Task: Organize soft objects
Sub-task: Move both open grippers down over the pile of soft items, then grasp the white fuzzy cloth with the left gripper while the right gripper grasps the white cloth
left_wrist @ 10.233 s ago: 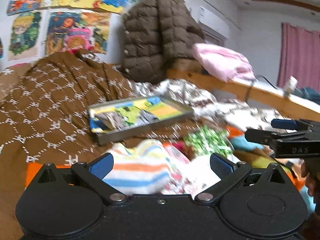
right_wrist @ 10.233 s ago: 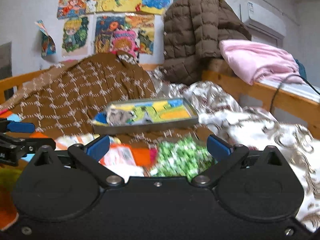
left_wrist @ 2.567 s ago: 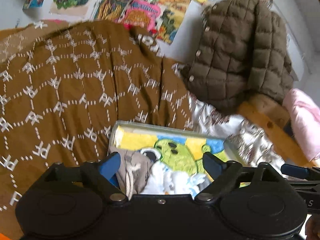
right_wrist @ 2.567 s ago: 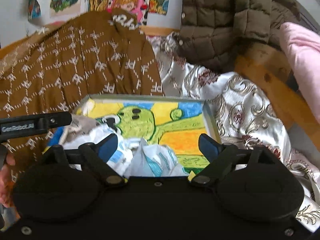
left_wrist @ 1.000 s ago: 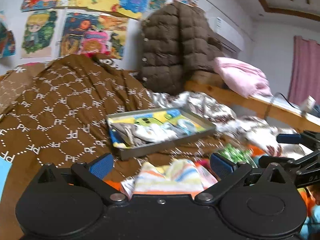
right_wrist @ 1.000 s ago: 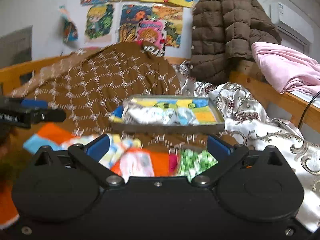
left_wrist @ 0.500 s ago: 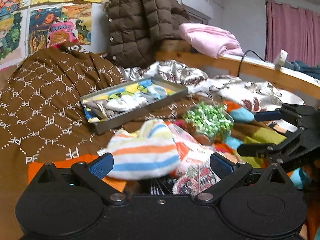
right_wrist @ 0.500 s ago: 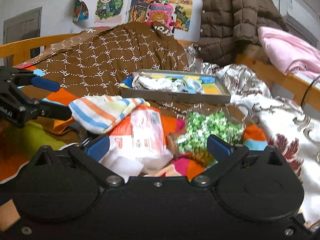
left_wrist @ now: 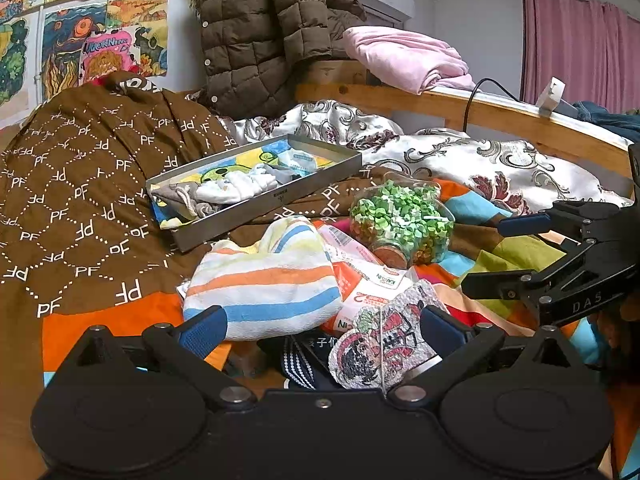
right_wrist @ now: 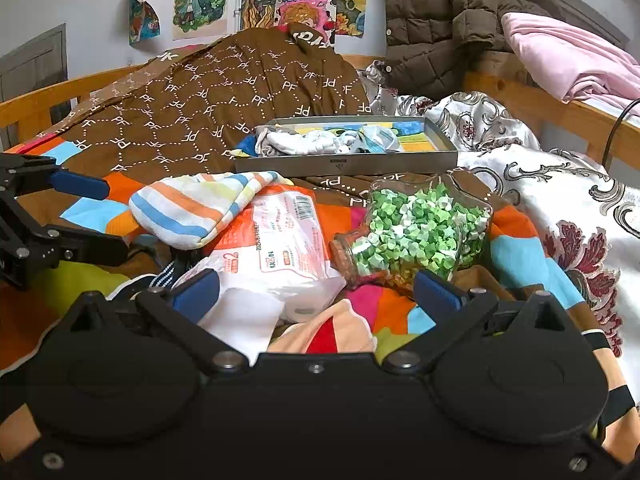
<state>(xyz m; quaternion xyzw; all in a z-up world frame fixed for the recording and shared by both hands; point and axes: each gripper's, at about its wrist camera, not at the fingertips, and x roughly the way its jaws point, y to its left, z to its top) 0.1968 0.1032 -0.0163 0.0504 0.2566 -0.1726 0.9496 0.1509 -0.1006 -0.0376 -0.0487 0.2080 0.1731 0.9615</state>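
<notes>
A grey metal tray (left_wrist: 276,202) (right_wrist: 344,162) sits on the brown quilt and holds several small cloth items. In front of it lies a pile: a striped cloth (left_wrist: 260,284) (right_wrist: 192,204), an orange-and-white plastic pack (left_wrist: 362,284) (right_wrist: 272,248), a dark striped item (left_wrist: 300,360) and a bubble-wrapped cartoon piece (left_wrist: 380,348). My left gripper (left_wrist: 320,330) stands open just before the pile, its fingers on either side of the striped cloth and cartoon piece. My right gripper (right_wrist: 316,290) is open over the plastic pack, nothing held.
A glass jar of green paper stars (left_wrist: 400,222) (right_wrist: 412,232) lies on its side right of the pile. A silver patterned quilt (right_wrist: 560,184) covers the right. A wooden bed rail (left_wrist: 500,116), a brown jacket (left_wrist: 264,32) and a pink blanket (left_wrist: 404,56) stand behind.
Both grippers have pulled back from the tray, which now holds more cloth items, and have lowered toward the pile in front. Both stay open.
</notes>
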